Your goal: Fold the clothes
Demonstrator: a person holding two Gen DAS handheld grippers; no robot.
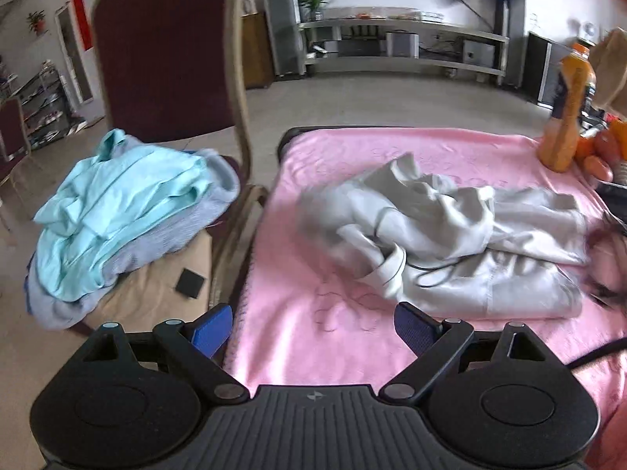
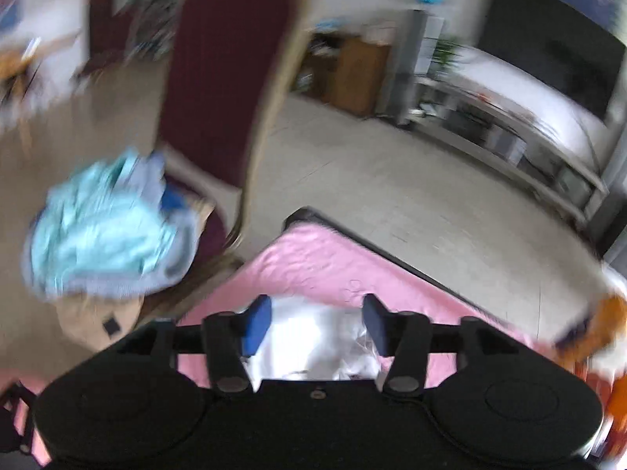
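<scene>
Left wrist — grey garment [image 1: 450, 235] beyond hand-held gripper [image 1: 313, 329]

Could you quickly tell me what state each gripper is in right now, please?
Left gripper: open, holding nothing, above the pink cloth.
Right gripper: open, fingers apart over the grey garment, not gripping it.

Soft daylight fills both views, no hard shadows. The left wrist view is mostly sharp, with smearing at its right edge around the orange bottle [image 1: 564, 113]. The right wrist view is streaked with motion blur throughout; the white garment [image 2: 313, 337] at lower centre blows out. Fisheye bends both frames' edges.
</scene>
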